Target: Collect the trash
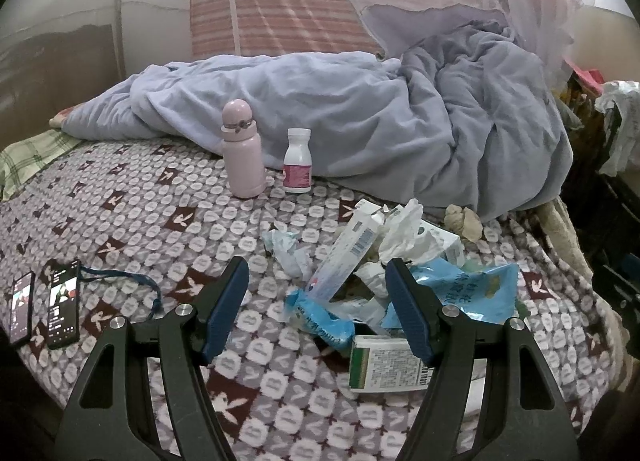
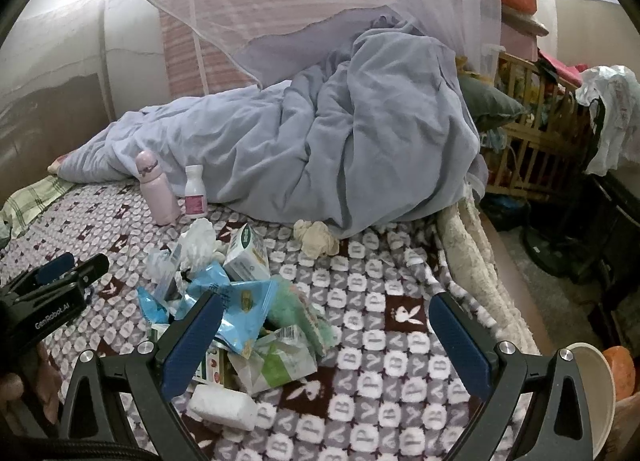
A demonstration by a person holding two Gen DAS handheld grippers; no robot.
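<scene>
The left gripper (image 1: 316, 297) is held wide apart and empty, low over the patterned blanket (image 1: 120, 221). Far to its left two phones (image 1: 46, 303) are seen lying side by side, with a blue cord (image 1: 128, 281) trailing from one. Ahead and slightly left a pink flask (image 1: 241, 149) and a white pill bottle (image 1: 298, 161) are seen upright, just beside each other, at the edge of a rumpled lilac quilt (image 1: 400, 121). Between and just ahead of the jaws the trash pile (image 1: 372, 261) is spread: a long white carton (image 1: 346, 253) tilted across it, crumpled tissue (image 1: 404, 233), a blue wrapper (image 1: 468, 289) behind the right finger, and a green-and-white box (image 1: 384, 365) lying close under that finger.

The right gripper (image 2: 326, 341) is likewise spread wide and nothing is held in it. The pile (image 2: 240, 293) is found at its left finger, with a white wad (image 2: 224, 405) nearest the camera and a green packet (image 2: 280, 357) just inside the jaws; bare blanket (image 2: 392, 341) fills most of the gap. A separate crumpled beige tissue (image 2: 316, 239) is seen farther ahead, apart from the pile, at the quilt's edge. At the far lower right a pale rim (image 2: 600, 389) is glimpsed; whether it is a bin cannot be told.

The scraps are judged to be largely gathered into one heap, but nothing is gripped and no piece is seen in a container, so the pickup and disposal appear to be left, along with the stray tissue.
</scene>
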